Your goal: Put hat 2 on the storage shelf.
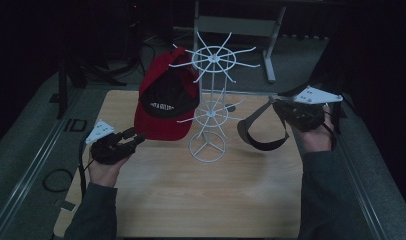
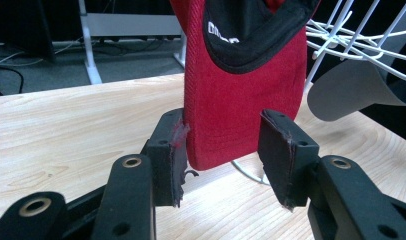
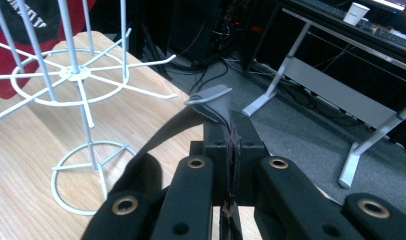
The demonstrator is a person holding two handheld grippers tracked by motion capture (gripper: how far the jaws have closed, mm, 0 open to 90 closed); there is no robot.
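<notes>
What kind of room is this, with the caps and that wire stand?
Probably a lab or workshop rather than a shop. A wooden table stands amid dark curtains, cables tangle on the floor beside a metal desk frame, and a person works a hand-held tool by a red cap on a white wire rack.

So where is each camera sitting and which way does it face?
High view: above the person's side, looking forward and down at the wooden table; both forearms and grippers show.
Left gripper view: rides the left gripper, facing the red cap's brim between its open fingers.
Right gripper view: rides the right gripper, shut on a grey visor.
All share the white wire rack.
</notes>
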